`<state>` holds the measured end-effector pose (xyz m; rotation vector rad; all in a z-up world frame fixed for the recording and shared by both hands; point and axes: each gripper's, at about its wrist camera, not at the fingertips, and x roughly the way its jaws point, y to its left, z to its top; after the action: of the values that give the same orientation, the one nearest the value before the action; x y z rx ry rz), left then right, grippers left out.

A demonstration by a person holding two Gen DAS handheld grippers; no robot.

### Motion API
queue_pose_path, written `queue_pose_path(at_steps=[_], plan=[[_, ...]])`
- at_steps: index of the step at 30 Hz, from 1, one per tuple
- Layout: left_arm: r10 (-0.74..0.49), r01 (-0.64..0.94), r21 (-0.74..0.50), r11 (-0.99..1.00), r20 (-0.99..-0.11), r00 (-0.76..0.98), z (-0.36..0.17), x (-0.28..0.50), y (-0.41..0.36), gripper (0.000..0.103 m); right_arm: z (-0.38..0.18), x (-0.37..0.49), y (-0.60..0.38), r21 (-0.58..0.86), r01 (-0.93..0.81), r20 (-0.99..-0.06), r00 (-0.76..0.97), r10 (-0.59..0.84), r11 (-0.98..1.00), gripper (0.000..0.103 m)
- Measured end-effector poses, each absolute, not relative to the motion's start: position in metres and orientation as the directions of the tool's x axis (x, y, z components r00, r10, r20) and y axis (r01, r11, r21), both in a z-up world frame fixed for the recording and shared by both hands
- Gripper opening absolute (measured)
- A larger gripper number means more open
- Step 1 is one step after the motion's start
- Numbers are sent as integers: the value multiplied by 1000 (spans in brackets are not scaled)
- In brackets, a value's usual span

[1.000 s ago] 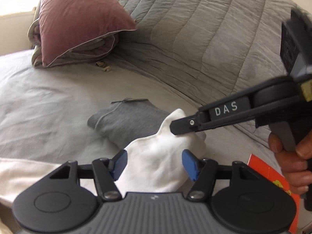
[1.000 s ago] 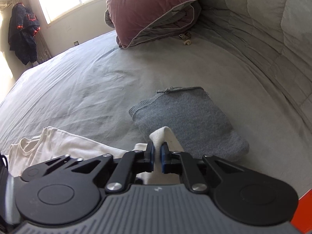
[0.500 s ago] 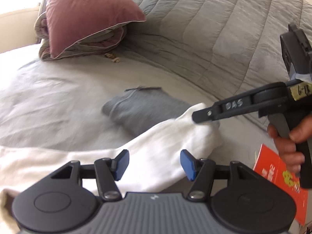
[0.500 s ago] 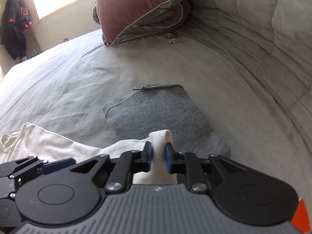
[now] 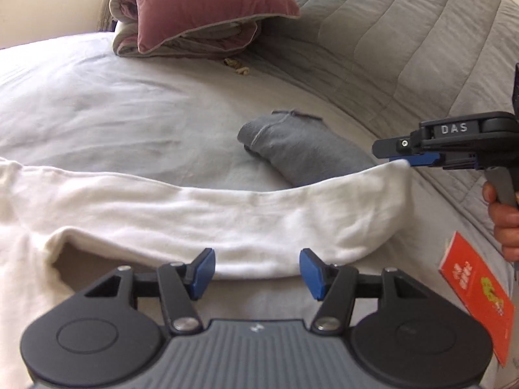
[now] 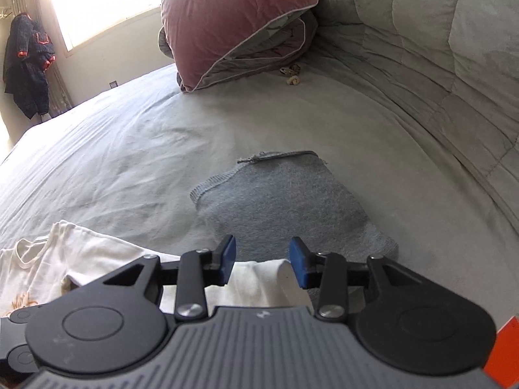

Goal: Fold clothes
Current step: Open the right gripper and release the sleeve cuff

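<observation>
White tee (image 5: 227, 214) is lying stretched across the bed (image 5: 97, 113), super floppy, so grabbing the hem corners. Right claw (image 6: 262, 261) has just been opening, corner loose between jaws; left claw (image 5: 256, 270) is hanging wide, empty.

bed (image 6: 136, 149) grey sheet | folded grey garment (image 6: 288, 201) mid-bed | white shirt (image 5: 201, 214) just in front of it | maroon pillow (image 6: 233, 16) far behind it | orange booklet (image 5: 476, 295) right of shirt

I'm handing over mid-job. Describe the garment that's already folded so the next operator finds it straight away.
On the pale bed sheet, below the pink pillow and beside the quilted grey cover, lies a grey sweater folded into a compact block. Unlike the white shirt spread long in front of it, it is dark, thick and knitted.
</observation>
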<state>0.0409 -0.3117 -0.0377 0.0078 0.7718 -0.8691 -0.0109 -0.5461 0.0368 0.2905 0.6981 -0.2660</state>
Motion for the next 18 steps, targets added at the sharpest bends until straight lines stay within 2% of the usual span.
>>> queue_pose_path(at_steps=[9,18], plan=[[-625,653,-219,725,-608,489,8,18,-238,64,72,-31,-499,171,326,-630,762,-151,930,42],[-497,524,-158,837,-620,607,33,9,-124,67,98,-40,-419,138,230,-587,802,-108,963,43]])
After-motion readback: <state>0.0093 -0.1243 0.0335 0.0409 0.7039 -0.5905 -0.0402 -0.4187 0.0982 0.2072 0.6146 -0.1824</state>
